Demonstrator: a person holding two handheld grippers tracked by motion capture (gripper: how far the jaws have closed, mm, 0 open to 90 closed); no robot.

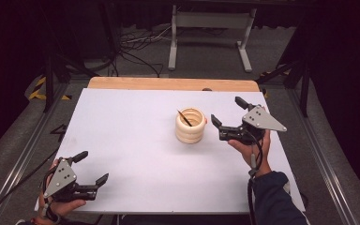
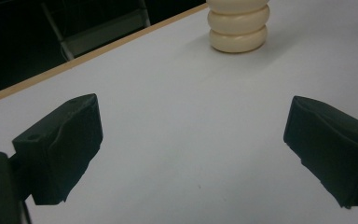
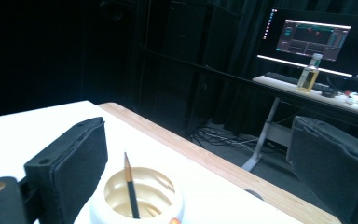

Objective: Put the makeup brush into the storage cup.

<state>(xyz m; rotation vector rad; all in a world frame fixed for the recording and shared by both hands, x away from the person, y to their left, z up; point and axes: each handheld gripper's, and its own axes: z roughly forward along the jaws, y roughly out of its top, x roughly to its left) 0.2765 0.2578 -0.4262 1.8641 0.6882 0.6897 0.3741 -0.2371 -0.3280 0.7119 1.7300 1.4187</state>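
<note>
A cream ribbed holder (image 1: 190,125) stands near the middle of the white table (image 1: 136,140), with a dark pencil (image 1: 184,117) leaning inside it. My right gripper (image 1: 227,112) hovers just to the right of the holder, jaws open and nothing between them. The right gripper view looks down into the holder (image 3: 137,198) with the pencil (image 3: 130,186) upright in it. My left gripper (image 1: 91,167) rests at the table's near left corner, open and holding nothing. The left gripper view has the holder (image 2: 238,25) far ahead across bare white surface.
The table's wooden back edge (image 1: 173,83) runs behind the holder. Beyond it are a grey stand (image 1: 211,33) and floor cables (image 1: 136,47). A monitor (image 3: 314,39) and a bottle (image 3: 308,74) sit on a distant desk in the right gripper view.
</note>
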